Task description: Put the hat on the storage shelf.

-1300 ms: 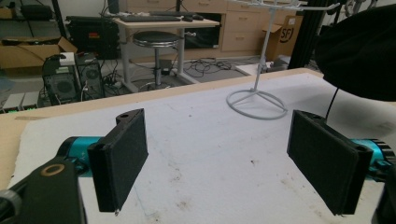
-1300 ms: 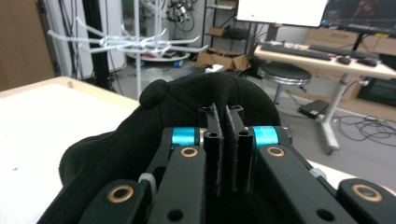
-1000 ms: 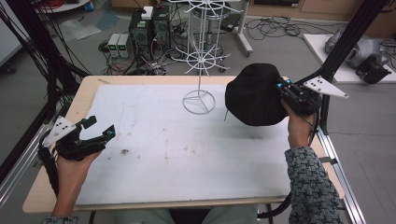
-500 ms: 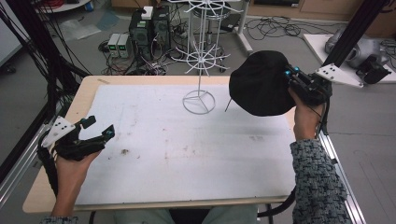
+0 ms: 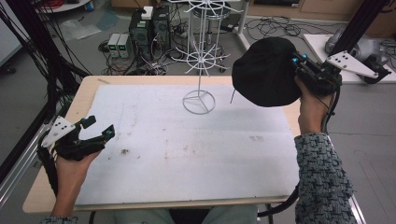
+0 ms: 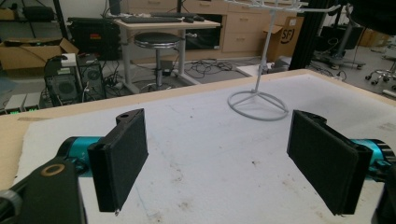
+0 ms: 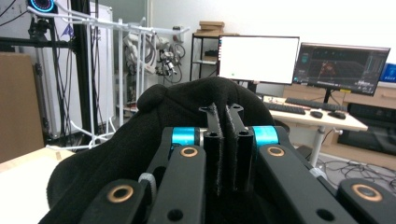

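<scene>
Black hat [image 5: 266, 70] hangs in the air past the table's far right corner, pinched by the right gripper [image 5: 299, 65], presumably lifted toward the white wire rack [image 5: 201, 56]; left gripper [image 5: 97, 132] waits spread wide, empty, over the white mat [image 5: 187, 154].

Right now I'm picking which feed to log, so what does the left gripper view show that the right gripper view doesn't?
Left gripper view alone: the left gripper with its jaws wide apart and nothing between them, the white mat on the table, and the ring base of the white wire stand.
Right gripper view alone: the right gripper with its jaws closed on the black hat, plus two monitors on a desk.
Shared: both look across the table into the cluttered lab, and both catch white stand arms.
</scene>
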Action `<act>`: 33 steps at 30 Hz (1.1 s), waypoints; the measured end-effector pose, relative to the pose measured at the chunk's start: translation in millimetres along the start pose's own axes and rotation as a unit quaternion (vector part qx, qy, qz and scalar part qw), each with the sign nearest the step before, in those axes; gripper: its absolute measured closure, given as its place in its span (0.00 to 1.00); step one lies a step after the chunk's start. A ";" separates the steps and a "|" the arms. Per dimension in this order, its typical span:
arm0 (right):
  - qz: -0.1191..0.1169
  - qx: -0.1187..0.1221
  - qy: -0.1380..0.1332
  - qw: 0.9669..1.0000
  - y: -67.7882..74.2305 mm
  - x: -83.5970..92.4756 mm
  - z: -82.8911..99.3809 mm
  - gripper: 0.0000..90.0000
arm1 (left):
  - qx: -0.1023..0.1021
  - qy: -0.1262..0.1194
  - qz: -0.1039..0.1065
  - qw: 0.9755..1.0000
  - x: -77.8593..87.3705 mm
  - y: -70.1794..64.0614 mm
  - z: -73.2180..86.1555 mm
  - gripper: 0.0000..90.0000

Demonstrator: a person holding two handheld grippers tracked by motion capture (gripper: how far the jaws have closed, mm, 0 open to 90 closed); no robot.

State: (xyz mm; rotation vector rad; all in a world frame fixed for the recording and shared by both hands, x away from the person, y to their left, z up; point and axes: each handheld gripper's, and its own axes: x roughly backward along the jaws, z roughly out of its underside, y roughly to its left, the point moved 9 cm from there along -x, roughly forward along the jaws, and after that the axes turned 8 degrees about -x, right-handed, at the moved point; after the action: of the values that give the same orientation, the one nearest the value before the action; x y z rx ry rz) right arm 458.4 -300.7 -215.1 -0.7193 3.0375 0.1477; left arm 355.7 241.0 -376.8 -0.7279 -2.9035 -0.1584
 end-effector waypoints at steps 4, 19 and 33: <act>0.000 0.003 -0.008 1.000 0.5 -1.0 -9.2 0.97 | 0.000 -0.001 -0.001 1.000 0.5 0.4 -0.6 0.23; 0.003 -0.001 -0.036 0.999 -3.2 -2.0 -49.6 0.97 | 0.001 -0.004 -0.005 1.000 3.1 2.4 -1.7 0.23; 0.000 -0.001 -0.054 0.999 -1.6 -3.4 -82.7 0.97 | 0.003 -0.003 -0.004 1.000 3.5 3.2 -1.1 0.23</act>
State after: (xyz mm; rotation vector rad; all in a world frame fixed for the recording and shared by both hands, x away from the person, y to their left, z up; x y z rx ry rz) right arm 462.7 -308.4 -132.8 -0.6892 2.9355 0.1835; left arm 354.3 245.2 -374.9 -0.7178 -2.9107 -0.1494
